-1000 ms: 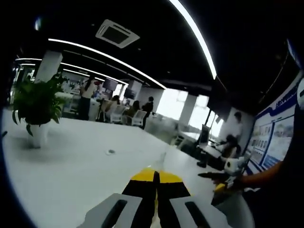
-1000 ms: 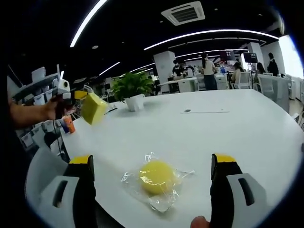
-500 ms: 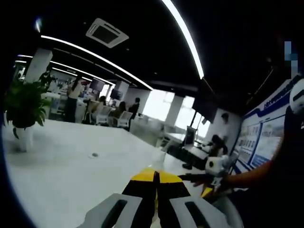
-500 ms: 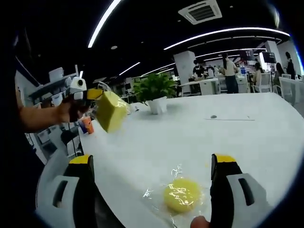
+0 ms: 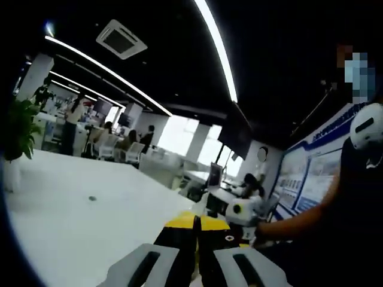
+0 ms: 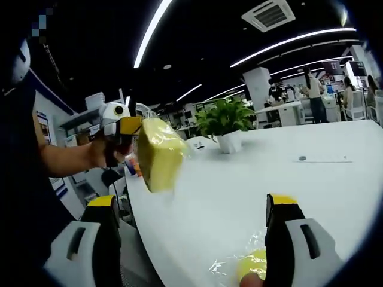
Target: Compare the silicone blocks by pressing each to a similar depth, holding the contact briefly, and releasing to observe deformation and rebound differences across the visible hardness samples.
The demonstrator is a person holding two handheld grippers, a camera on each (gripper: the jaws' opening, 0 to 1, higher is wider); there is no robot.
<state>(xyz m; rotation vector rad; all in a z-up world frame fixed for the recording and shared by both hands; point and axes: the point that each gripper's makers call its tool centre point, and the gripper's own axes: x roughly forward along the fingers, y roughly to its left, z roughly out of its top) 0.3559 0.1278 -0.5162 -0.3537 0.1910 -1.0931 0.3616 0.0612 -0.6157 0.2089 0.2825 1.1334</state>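
Blocks are what this is about, and one of them, a yellow block [image 6: 157, 153] wrapped in clear film, is hanging in the air at about ten o'clock in the right gripper view, well above the white table [image 6: 251, 179]. The left gripper [image 6: 133, 127] is clenching it by its top edge, with a hand [image 6: 103, 152] wrapped around the handle behind. In the left gripper view the left gripper's [image 5: 194, 239] jaws are standing together with no gap showing between them, though the block itself is hidden from that camera.

A second sample, a round yellow pad [image 6: 254, 265] in crinkled plastic wrap, is lying on the table at six o'clock in the right gripper view, between the jaws of the right gripper [image 6: 191, 236]. Those jaws are standing wide apart, released and gripping nothing. My guess is that the person is keeping this claw spread and low so that it is ready to come down on the pad for a press, while the other claw is lifting the block out of the way or carrying it to a pressing spot.

A potted plant [image 6: 226, 122] is sitting farther back on the table at twelve o'clock, well apart from both samples. No pressing is happening yet.
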